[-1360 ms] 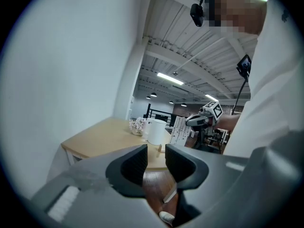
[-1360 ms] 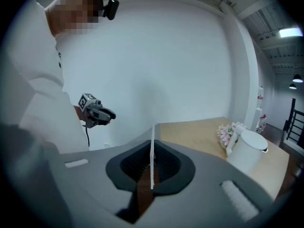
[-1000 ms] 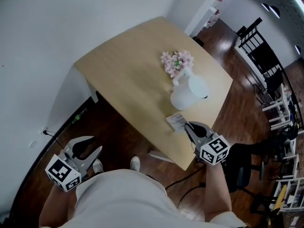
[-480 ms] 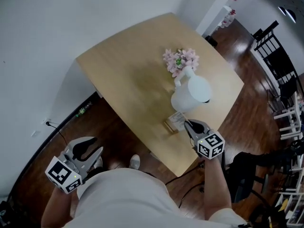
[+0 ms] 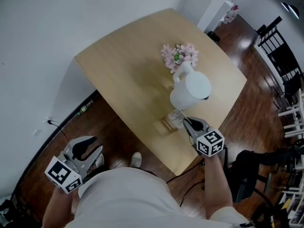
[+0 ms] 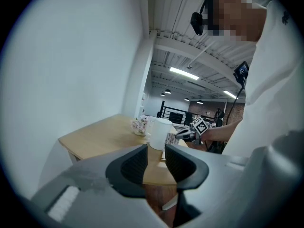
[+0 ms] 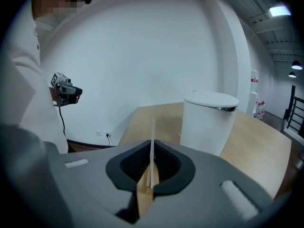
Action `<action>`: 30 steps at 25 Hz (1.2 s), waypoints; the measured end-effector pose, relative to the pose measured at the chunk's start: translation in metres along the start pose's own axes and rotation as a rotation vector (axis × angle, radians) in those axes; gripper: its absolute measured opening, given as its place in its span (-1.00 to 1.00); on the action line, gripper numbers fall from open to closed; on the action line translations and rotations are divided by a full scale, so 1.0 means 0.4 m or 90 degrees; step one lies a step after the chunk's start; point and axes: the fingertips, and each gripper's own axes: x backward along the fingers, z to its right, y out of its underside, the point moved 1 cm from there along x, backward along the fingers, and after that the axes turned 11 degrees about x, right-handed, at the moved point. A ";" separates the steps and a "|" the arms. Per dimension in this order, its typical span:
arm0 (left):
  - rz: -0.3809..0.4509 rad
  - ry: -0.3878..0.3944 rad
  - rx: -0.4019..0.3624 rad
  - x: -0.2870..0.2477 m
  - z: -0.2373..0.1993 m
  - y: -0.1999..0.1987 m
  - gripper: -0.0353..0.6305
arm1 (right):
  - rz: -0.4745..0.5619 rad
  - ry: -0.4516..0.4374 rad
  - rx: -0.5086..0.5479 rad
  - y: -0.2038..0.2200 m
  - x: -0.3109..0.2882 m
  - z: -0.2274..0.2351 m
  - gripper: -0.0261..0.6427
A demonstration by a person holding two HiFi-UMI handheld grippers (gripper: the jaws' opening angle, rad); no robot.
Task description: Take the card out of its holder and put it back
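A white card [image 5: 176,118] stands near the table's front edge, beside a small wooden holder [image 5: 166,125]. My right gripper [image 5: 186,123] is shut on the card's right end. In the right gripper view the card [image 7: 152,148] shows edge-on between the pads, with the wooden holder [image 7: 143,198] right under it; whether it sits in the slot I cannot tell. My left gripper [image 5: 90,148] hangs low at the left, off the table, open with nothing between its fingers. The left gripper view shows its own open jaws, the left gripper [image 6: 154,163], and the right gripper [image 6: 186,134] far off.
A white jug [image 5: 191,90] stands just behind the card, with a small vase of pink flowers [image 5: 178,56] behind it, on the pale wooden table [image 5: 123,65]. Dark wood floor lies below, and chairs and racks [image 5: 280,65] stand at the right.
The right gripper stays shut on the card next to the holder, shifted slightly left. The left gripper has not moved.
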 end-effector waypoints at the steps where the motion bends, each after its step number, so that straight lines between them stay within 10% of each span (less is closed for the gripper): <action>1: -0.002 0.002 -0.001 -0.003 0.004 0.001 -0.52 | -0.002 -0.001 0.000 0.004 0.000 -0.001 -0.86; 21: -0.045 -0.028 -0.002 0.017 0.041 0.030 -0.52 | -0.014 -0.010 -0.008 0.114 -0.057 -0.009 -0.85; 30: -0.080 0.019 -0.033 0.038 0.050 0.045 -0.52 | 0.009 0.150 0.022 0.017 0.039 -0.024 -0.32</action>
